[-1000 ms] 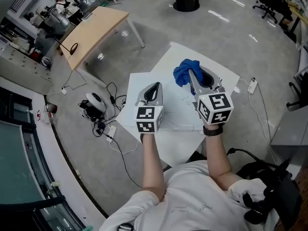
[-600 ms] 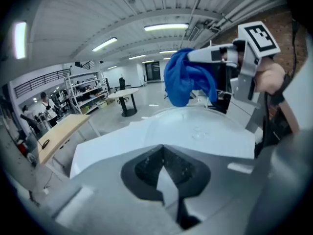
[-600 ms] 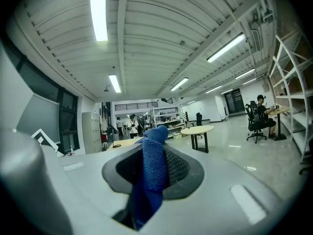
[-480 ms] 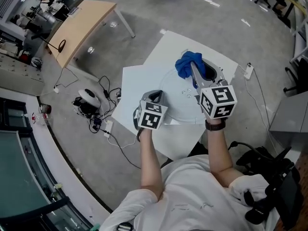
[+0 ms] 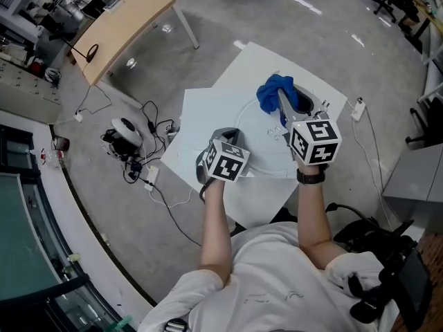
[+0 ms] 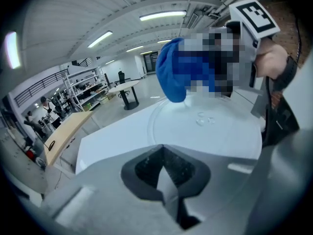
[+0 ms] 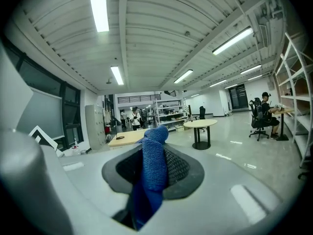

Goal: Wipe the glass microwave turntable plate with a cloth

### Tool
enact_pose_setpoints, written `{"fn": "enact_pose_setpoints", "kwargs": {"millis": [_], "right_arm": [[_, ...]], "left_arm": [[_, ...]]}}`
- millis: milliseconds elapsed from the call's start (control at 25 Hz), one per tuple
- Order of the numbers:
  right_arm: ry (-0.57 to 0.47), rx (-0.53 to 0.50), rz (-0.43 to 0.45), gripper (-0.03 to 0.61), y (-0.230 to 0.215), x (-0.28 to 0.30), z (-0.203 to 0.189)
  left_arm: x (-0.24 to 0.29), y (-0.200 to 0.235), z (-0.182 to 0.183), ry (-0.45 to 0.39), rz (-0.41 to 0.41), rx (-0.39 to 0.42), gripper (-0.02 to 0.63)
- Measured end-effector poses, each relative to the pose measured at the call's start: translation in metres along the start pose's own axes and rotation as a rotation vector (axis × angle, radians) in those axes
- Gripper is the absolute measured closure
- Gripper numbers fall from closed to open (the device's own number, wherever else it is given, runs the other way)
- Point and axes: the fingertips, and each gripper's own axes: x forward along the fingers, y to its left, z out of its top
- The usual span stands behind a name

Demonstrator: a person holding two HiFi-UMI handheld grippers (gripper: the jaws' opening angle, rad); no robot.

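- The white table [image 5: 208, 120] spreads under and ahead of both pairs of fingers.
- The glass turntable plate [image 6: 210, 136] lies flat on it. I see its near rim running in between the left fingers, and the rest fans out ahead of them.
- My left gripper [image 6: 164, 168] is rolled onto its side, its fingers closed on that rim (a thin pale sliver shows between the pads).
- My right gripper [image 7: 154, 155] is clamped tight on the blue cloth [image 5: 275, 90]. The cloth bunches past the fingertips and hangs down to the plate's far side, across from the left fingers.
- A few water droplets [image 6: 204, 119] sit on the glass between the left fingertips and the cloth.
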Motion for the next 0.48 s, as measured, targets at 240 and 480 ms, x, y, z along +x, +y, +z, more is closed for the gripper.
{"fn": "enact_pose_setpoints", "kwargs": {"millis": [240,480], "right_arm": [[0.089,-0.058,0.141,0.486,0.046,0.028,-0.020],[0.297,-0.217,0.306,0.486,0.111,0.066,-0.077]], "left_arm": [[-0.006,0.015,-0.011,-0.020,0.009,-0.037,0.612],[-0.011,0.034,-0.019,-0.080,-0.018,-0.113,0.612]]}}
